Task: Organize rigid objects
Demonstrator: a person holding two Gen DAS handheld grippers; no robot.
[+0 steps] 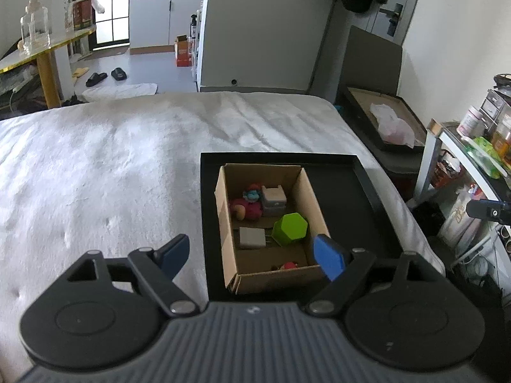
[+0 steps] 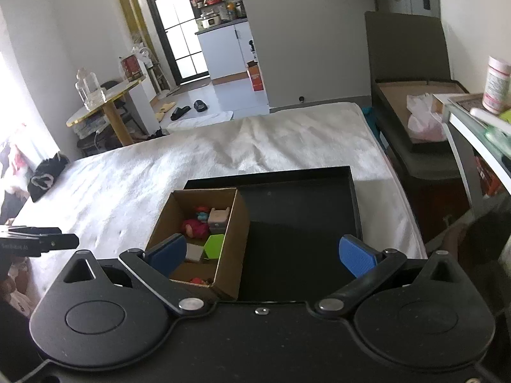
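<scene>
A brown cardboard box [image 1: 228, 239] stands in the left part of a black tray [image 1: 351, 191] on the white bed. Inside it lie a green hexagonal block [image 1: 290, 228], a grey block [image 1: 252, 237], a grey-pink block [image 1: 273, 199], a red and blue figure [image 1: 247, 206] and a small red piece [image 1: 289, 265]. My left gripper [image 1: 252, 255] is open and empty, hovering over the box's near end. My right gripper [image 2: 262, 255] is open and empty above the tray [image 2: 303, 223], with the box [image 2: 234, 239] and green block [image 2: 214, 245] by its left finger.
The white bed [image 1: 111, 166] spreads to the left and far side. A dark side table with a second tray [image 1: 383, 121] stands beyond the bed's right edge. A cluttered shelf [image 1: 472, 166] is at the right. A gold-edged table with glass bottles [image 1: 35, 41] stands far left.
</scene>
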